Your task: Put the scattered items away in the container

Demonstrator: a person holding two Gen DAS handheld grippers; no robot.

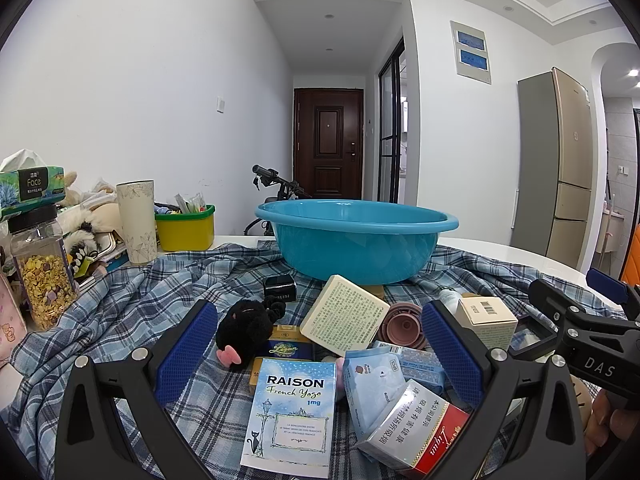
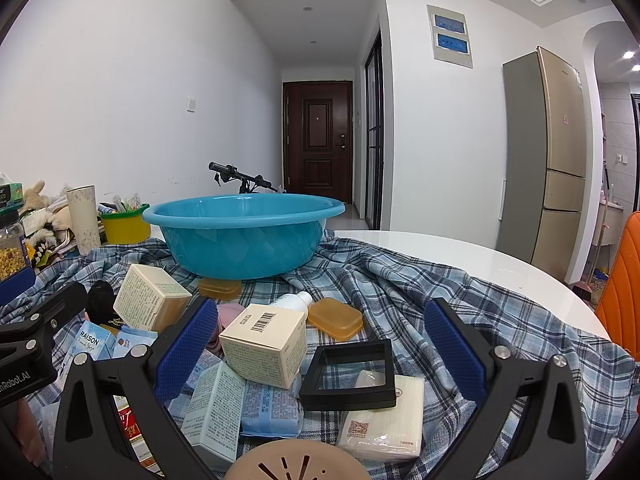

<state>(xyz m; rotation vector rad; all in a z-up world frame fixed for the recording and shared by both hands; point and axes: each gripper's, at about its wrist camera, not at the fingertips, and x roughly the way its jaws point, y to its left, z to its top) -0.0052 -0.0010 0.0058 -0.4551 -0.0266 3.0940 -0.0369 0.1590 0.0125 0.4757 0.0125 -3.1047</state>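
Blue basin (image 1: 356,240) sits upright, mouth up, upper centre of frame on the plaid cloth (image 1: 132,300) over the white table (image 2: 460,252); its long axis runs left-right. Scattered boxes lie in front of it: RAISON box (image 1: 290,412) flat, long axis pointing toward the basin, cream box (image 1: 344,314) tilted on edge, black frame (image 2: 352,372) lying flat. Left gripper (image 1: 318,348) jaws wide apart, nothing clamped. Right gripper (image 2: 320,348) jaws wide apart, hovering over barcode box (image 2: 264,344), no grip.
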